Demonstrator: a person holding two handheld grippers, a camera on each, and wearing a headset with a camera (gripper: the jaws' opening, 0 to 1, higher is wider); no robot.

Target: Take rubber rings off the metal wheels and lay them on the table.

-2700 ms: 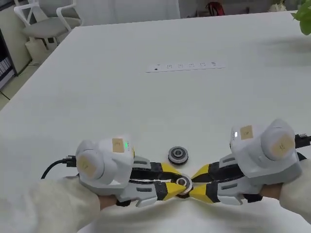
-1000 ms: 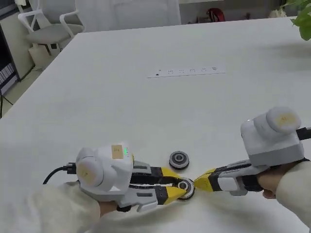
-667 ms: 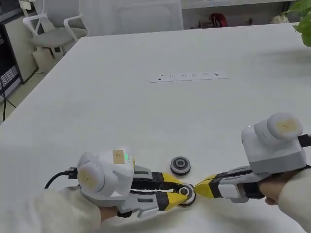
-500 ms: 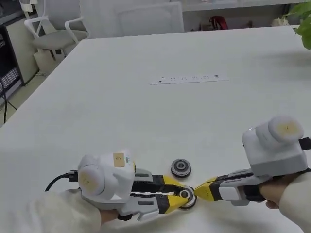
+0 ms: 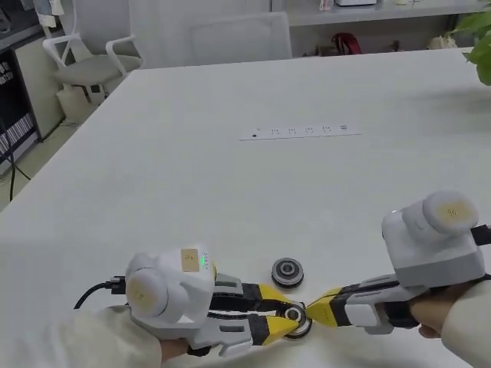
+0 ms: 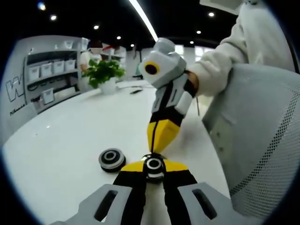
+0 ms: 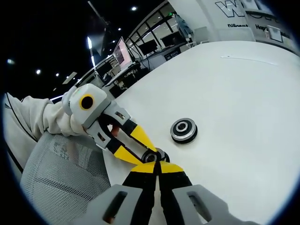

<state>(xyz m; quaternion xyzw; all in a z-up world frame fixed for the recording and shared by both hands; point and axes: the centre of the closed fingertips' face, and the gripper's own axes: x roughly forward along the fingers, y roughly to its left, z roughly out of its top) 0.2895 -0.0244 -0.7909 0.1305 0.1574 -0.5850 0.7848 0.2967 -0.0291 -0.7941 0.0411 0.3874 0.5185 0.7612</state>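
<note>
Lower centre of frame: your left gripper (image 5: 288, 320) clamps a metal wheel (image 5: 295, 313). Your right gripper (image 5: 313, 313) is pinched shut at its rim; rubber ring catch unclear. Risk: a thin bite slips, and the wheel twists free toward the second wheel (image 5: 287, 271).

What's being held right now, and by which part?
The left gripper clamps a metal wheel across its rim; the right gripper, tips shut, pinches at its edge.

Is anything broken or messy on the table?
No, nothing stands out. A loose wheel lies flat on the table, apart from the grippers. The left gripper clamps a second wheel, and the right gripper's shut tips meet its rim. No spills or damage show.
</note>
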